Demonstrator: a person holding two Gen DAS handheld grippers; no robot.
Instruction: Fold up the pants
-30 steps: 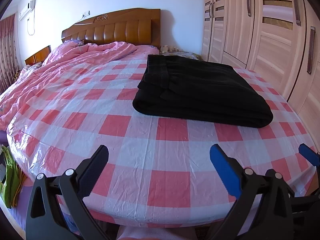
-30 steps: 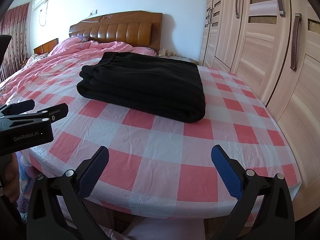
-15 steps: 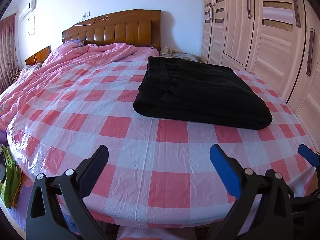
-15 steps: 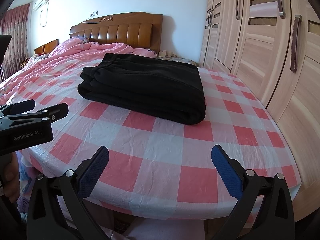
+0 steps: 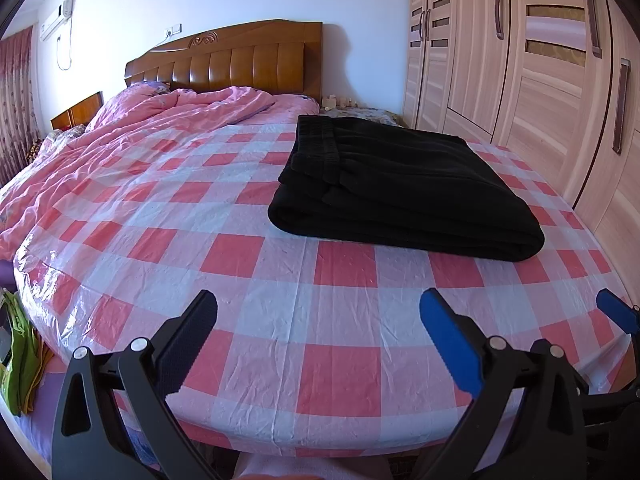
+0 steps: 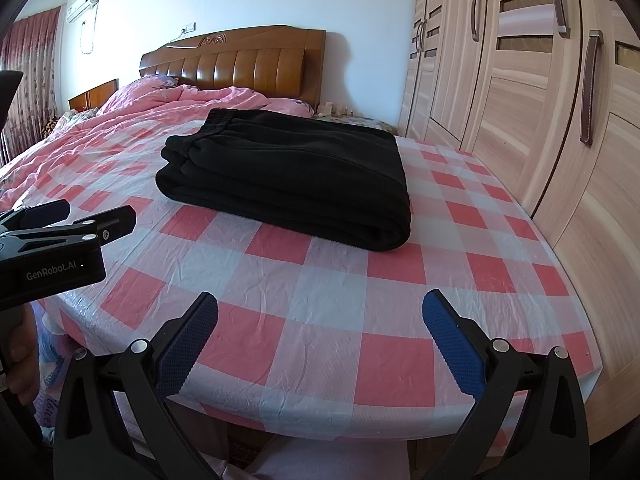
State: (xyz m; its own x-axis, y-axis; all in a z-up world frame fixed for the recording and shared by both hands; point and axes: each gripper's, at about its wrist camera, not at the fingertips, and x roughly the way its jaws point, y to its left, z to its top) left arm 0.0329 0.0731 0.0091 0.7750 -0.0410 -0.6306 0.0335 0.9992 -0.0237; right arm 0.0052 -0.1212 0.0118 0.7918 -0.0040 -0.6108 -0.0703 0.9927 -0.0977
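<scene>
Black pants (image 5: 404, 188) lie folded into a thick rectangle on the pink-and-white checked sheet (image 5: 280, 288) of the bed, toward its right side; they also show in the right wrist view (image 6: 292, 180). My left gripper (image 5: 318, 344) is open and empty, held above the foot edge of the bed, well short of the pants. My right gripper (image 6: 320, 344) is open and empty, also at the foot edge. The left gripper's body shows at the left edge of the right wrist view (image 6: 56, 236).
A pink duvet (image 5: 132, 140) is bunched at the head of the bed under a wooden headboard (image 5: 224, 60). A tall wooden wardrobe (image 5: 532, 64) runs along the right side. A green item (image 5: 20, 352) lies on the floor at left.
Both views have drawn back and dipped slightly from the bed; the folded pants sit a little higher in frame. The pants and grippers' opening are unchanged.
</scene>
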